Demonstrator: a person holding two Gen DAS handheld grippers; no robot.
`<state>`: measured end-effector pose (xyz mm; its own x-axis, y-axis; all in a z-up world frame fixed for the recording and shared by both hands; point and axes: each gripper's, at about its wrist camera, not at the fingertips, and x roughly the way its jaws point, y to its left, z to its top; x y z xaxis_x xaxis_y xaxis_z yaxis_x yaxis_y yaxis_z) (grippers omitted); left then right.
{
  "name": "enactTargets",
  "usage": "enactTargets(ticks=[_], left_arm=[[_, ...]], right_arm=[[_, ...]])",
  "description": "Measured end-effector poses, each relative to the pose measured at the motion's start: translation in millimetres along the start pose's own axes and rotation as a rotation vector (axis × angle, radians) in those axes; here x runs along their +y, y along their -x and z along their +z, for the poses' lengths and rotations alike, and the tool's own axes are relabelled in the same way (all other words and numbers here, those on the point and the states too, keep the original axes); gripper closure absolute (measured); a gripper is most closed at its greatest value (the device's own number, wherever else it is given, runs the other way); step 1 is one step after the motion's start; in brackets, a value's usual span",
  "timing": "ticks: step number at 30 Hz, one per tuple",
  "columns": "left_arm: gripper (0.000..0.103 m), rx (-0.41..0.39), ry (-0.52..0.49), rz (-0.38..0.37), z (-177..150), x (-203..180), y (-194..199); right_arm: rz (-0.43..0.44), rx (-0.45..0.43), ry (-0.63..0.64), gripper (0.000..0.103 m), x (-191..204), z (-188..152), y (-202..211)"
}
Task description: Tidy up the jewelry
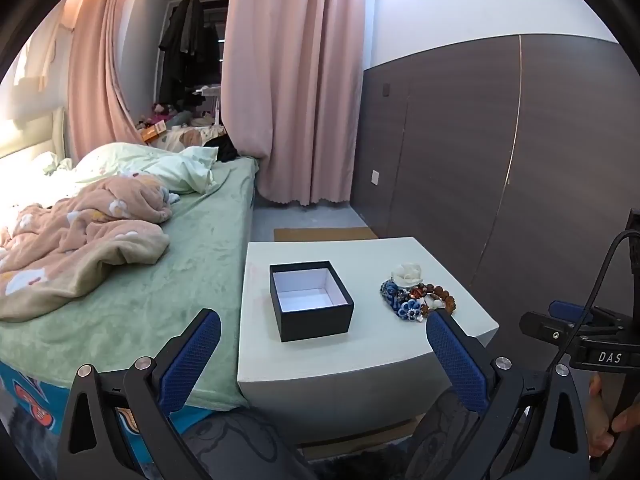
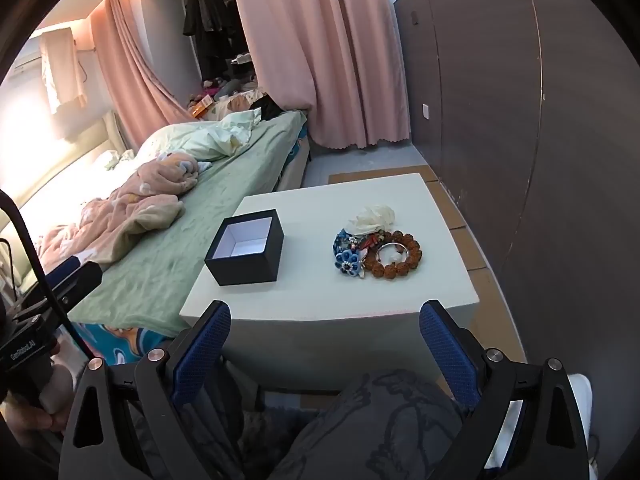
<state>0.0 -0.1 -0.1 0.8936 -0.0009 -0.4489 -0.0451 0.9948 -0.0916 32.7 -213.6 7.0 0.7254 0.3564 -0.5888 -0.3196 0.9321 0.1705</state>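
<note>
The jewelry pile (image 2: pixel 374 250) lies on the white tabletop (image 2: pixel 320 296), ahead of the right gripper (image 2: pixel 325 334) and slightly toward its right finger; in it, a brown bead bracelet (image 2: pixel 396 254) touches a blue flower piece (image 2: pixel 346 260), with a cream flower piece (image 2: pixel 374 214) on the far side. The black box (image 2: pixel 246 246), open and empty with a white lining, sits ahead toward that gripper's left finger, apart from the pile. Both grippers have their jaws spread wide with nothing between them; the left gripper (image 1: pixel 323 342) hovers short of the tabletop's near edge with the box almost straight ahead of it. The step in hand looks like a first pick. The bracelet is probably the easiest start: come down over its outer side, clamp across one bead run, and lift straight up so the tangled neighbours do not drag along. The left gripper could steady the box. The bed (image 2: pixel 192 216) beside the tabletop is well off to the left.
</note>
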Motion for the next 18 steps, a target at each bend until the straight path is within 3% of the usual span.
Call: enactTargets(ticks=[18], left_arm=[[0.000,-0.006,0.003,-0.004,1.9,0.5,1.2]], right_arm=[[0.007,0.002,-0.009,0.007,-0.3,-1.2,1.9]])
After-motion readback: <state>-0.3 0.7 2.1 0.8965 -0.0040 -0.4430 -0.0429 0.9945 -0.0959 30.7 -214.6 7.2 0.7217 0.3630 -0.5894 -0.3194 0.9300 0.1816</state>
